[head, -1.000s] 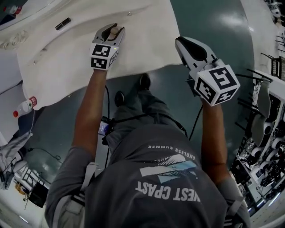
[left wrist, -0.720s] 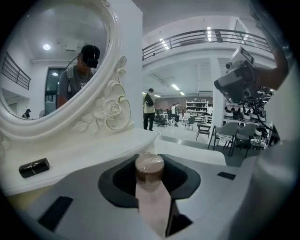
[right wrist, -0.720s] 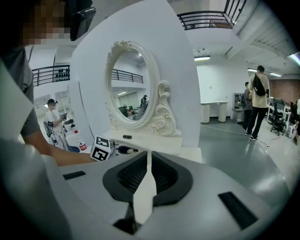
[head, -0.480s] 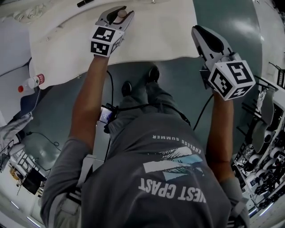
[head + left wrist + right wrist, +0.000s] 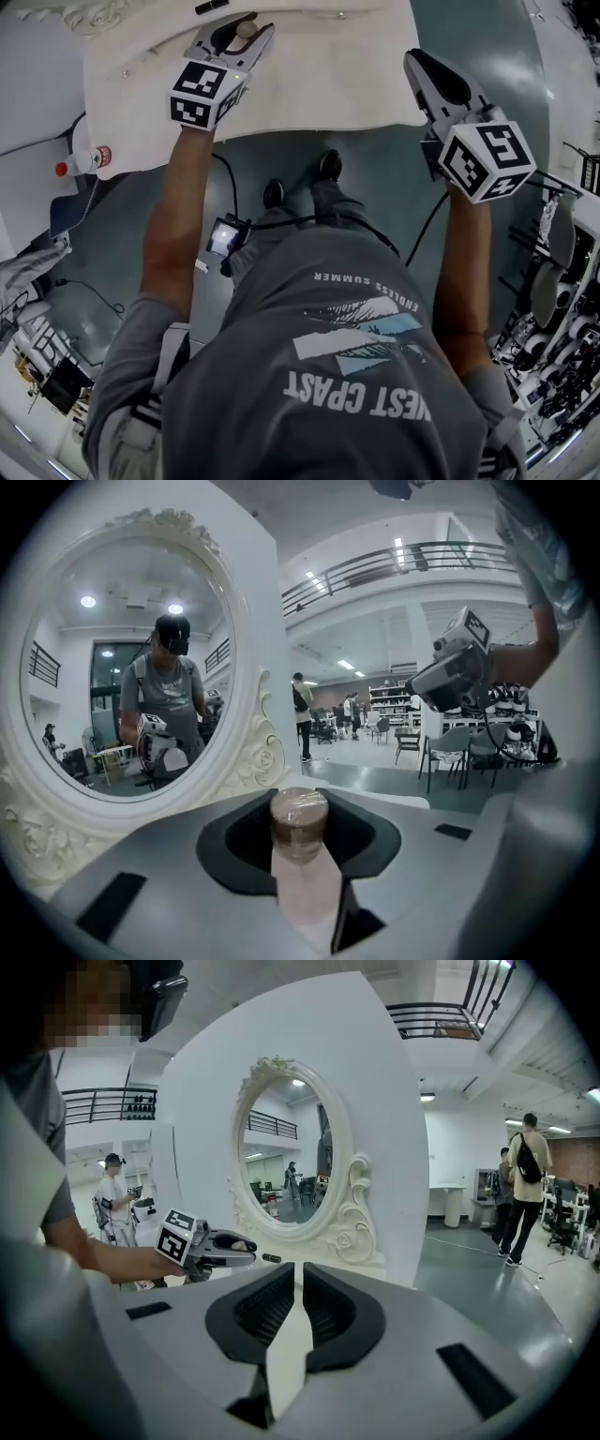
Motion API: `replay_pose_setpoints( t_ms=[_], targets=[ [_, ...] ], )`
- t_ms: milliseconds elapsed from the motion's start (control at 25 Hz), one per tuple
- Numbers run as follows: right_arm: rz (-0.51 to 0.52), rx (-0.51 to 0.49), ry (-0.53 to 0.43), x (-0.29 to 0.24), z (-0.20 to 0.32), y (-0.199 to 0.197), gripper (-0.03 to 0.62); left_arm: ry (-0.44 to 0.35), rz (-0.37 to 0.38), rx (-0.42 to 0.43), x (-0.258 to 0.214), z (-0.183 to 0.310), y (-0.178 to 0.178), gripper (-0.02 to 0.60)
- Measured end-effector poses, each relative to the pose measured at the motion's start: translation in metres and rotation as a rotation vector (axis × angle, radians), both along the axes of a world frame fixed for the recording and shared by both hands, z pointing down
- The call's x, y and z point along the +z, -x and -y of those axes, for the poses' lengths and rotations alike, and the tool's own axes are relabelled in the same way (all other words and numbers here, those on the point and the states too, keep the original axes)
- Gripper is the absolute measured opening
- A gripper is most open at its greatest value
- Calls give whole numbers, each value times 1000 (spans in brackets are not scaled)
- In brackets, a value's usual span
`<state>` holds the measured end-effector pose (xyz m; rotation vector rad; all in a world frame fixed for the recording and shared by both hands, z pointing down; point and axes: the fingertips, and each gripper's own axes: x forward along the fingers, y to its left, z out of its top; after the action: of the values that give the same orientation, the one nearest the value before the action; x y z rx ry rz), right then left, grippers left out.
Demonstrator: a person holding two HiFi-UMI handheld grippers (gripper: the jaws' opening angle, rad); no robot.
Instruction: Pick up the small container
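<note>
The small round container with a brownish cap [image 5: 299, 822] is clamped between the half-closed jaws of the left gripper [image 5: 244, 32]. It is held over the white tabletop [image 5: 319, 80], facing an oval mirror in an ornate white frame [image 5: 251, 639]. The right gripper [image 5: 298, 1305] is near the table's edge, its jaws together and empty.

My head view is dim and bluish, bent hard at the edges. Gripper views are brighter under ceiling lights [image 5: 400, 550]; corners go black, the container [image 5: 300, 850] slightly soft.
</note>
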<state>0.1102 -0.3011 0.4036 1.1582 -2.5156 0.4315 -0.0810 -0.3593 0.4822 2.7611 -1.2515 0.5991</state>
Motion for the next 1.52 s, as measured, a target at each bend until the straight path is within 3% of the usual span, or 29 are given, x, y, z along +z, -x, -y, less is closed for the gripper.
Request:
replay_pose_setpoints(
  t_ms=[560,1520],
  targets=[
    [14,-20,-100,-40,-12,47,49,-107,7,54,-93,-50,46,132],
    [-15,-136,-233,-97,-37,117,49,-204,8,15,-166,-146,104,132]
  ],
)
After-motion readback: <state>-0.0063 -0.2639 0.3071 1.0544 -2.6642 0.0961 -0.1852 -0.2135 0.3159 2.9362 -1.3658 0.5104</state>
